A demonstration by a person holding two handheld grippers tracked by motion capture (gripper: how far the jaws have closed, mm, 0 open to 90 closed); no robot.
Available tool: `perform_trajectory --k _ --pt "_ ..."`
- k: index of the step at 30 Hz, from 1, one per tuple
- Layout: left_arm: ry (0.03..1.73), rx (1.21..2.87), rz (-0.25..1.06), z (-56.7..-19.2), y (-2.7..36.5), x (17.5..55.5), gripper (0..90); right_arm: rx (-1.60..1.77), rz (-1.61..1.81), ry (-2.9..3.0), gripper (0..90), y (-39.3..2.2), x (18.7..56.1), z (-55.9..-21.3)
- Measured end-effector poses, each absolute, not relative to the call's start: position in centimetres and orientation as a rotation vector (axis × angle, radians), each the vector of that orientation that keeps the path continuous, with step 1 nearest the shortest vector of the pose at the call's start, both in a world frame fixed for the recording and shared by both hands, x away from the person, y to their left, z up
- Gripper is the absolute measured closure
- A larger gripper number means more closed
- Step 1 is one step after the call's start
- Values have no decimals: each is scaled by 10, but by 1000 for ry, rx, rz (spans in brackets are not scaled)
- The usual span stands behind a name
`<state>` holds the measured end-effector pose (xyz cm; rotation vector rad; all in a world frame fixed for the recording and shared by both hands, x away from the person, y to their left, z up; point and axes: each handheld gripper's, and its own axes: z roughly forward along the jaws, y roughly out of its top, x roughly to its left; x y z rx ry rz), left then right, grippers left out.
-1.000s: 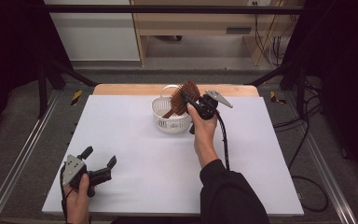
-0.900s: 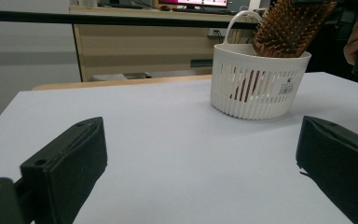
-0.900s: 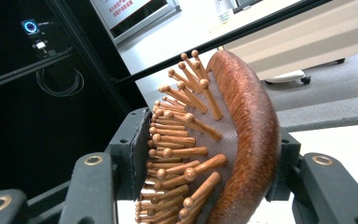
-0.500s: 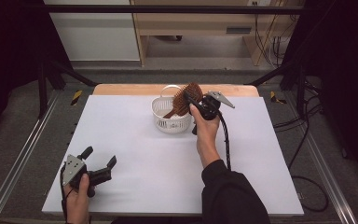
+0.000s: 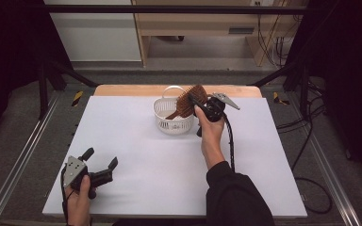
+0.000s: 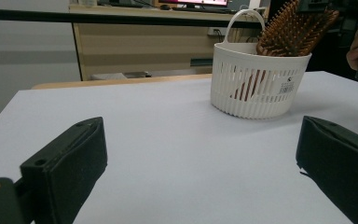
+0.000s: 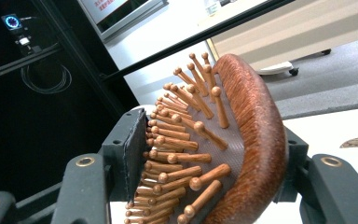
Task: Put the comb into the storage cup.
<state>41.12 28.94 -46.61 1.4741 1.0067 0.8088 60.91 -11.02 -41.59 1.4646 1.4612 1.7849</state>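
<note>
On the white table, far middle: white slotted basket, standing upright. Leaning into basket: wooden hairbrush, handle down inside, bristled head poking above the rim. Straddling brush head: right gripper, jaws just now widening, one pad facing the bristle tips, the other at the back of the head; possibly still touching, hard to tell at this angle. Reading as a release under way, brush being left in basket. Resting near the front left corner: left gripper, jaws standing wide apart, holding nothing.
</note>
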Motion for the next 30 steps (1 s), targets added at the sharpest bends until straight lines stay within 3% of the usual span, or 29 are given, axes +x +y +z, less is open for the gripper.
perform_trajectory --k 30 --pt "1006 1478 806 -466 289 411 19 1484 1770 1452 383 -114 611 -417"
